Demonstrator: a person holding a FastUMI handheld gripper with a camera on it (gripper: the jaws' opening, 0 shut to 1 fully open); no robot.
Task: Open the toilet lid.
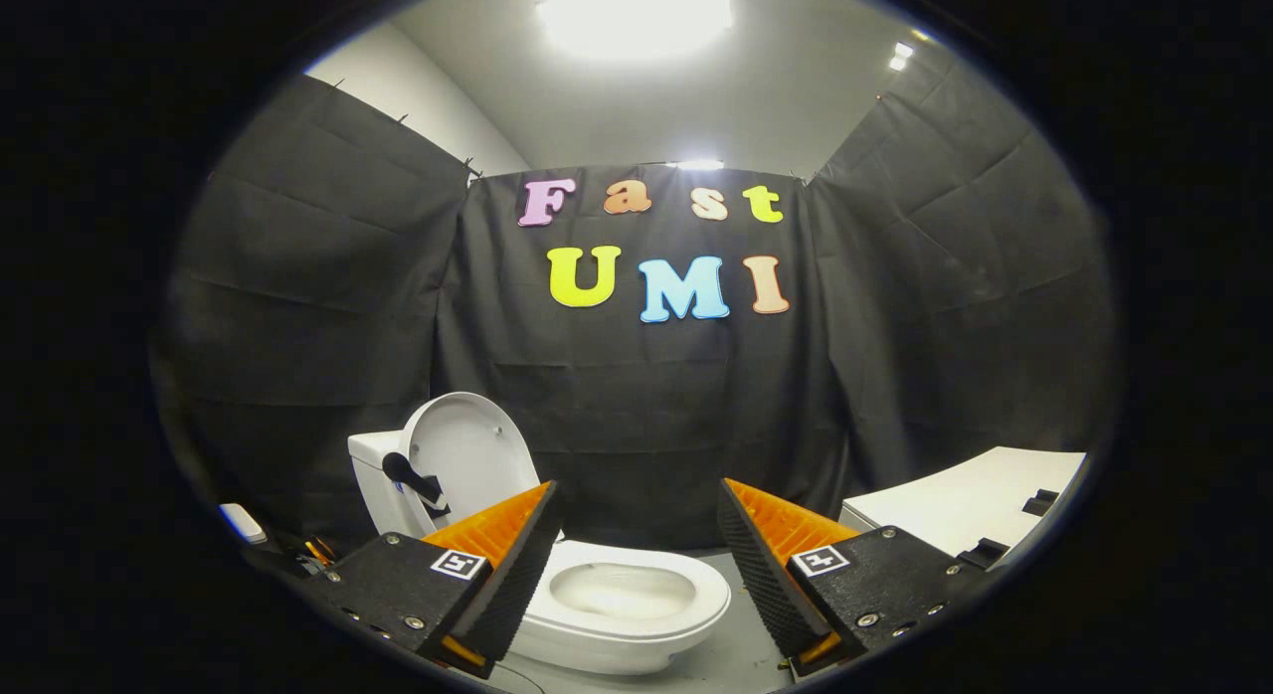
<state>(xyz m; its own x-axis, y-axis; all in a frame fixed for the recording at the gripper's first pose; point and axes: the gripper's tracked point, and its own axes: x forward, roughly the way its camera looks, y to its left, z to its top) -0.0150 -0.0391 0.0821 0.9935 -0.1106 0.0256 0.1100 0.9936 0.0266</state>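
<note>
While fingers (636,545) gape, toilet lid (467,450) upright beyond

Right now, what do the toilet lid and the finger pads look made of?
Toilet lid, raised against the tank: looks like smooth white plastic with a soft sheen, though the material stays uncertain. Hand-held gripper, open, holding nothing: finger pads look like black ribbed rubber on orange plastic backing.

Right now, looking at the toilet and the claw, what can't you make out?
- Toilet bowl, gripper view: its near-left side is hidden behind the left finger of the open claw.
- Raised lid: the hinge sits behind that same finger.
- Black handle on the lid: how it attaches is too small to tell.
- White surface beyond the right finger: cut off at the edge, identity unclear.
</note>
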